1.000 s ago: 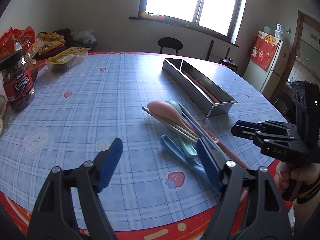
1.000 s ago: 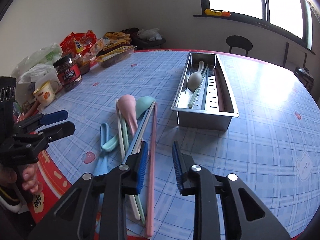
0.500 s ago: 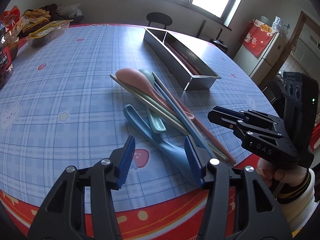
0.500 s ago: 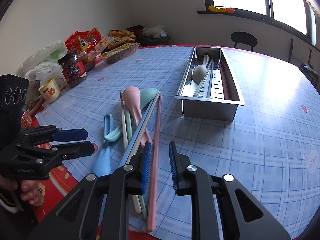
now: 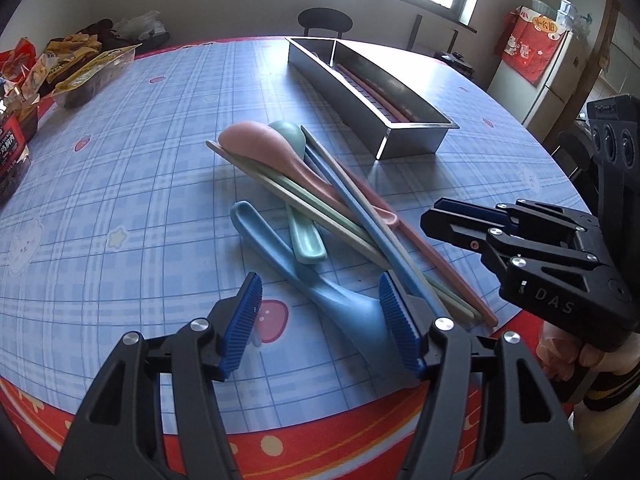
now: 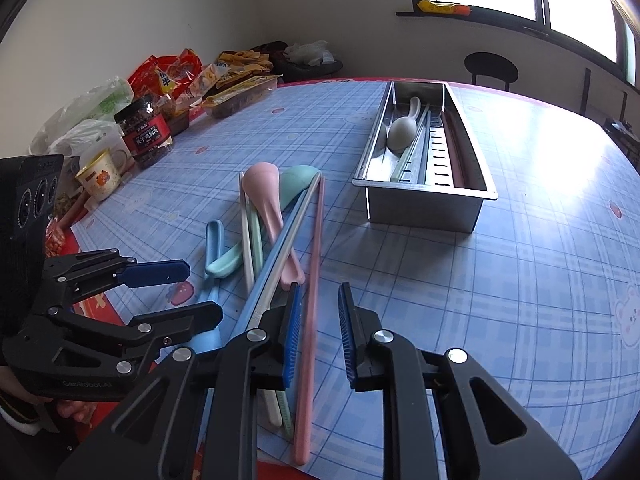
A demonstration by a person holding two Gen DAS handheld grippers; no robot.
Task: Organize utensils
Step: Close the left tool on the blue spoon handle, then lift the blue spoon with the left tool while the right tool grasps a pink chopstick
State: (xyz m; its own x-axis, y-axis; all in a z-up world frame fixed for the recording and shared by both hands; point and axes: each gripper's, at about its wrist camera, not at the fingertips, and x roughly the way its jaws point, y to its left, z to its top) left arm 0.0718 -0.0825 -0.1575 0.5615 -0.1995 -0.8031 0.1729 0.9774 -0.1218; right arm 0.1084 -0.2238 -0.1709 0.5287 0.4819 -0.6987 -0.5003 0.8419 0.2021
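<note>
A heap of pastel utensils lies near the table's front edge: a pink spoon (image 5: 260, 144), a teal spoon (image 5: 290, 130), a blue spoon (image 5: 280, 256), and blue (image 5: 360, 216), pink (image 5: 420, 240) and pale green chopsticks (image 5: 300, 200). My left gripper (image 5: 322, 320) is low over the blue spoon's bowl; its jaws are opening, the bowl lies between them and the left pad stands clear. My right gripper (image 6: 320, 332) holds a narrow gap over the pink chopstick (image 6: 314, 280), pads not pressing. The steel tray (image 6: 420, 212) holds a grey spoon (image 6: 402, 132) and chopsticks.
Snack bags (image 6: 168, 72), a red-labelled jar (image 6: 146, 136) and a cup (image 6: 98, 174) crowd the table's left side. The left gripper (image 6: 196, 292) sits just left of my right one. A black chair (image 5: 324, 20) and a fridge (image 5: 548, 68) stand beyond the table.
The left gripper has come forward and down over the blue spoon's bowl; its jaws narrowed, then widened a little. The right gripper has stayed over the pink chopstick.
</note>
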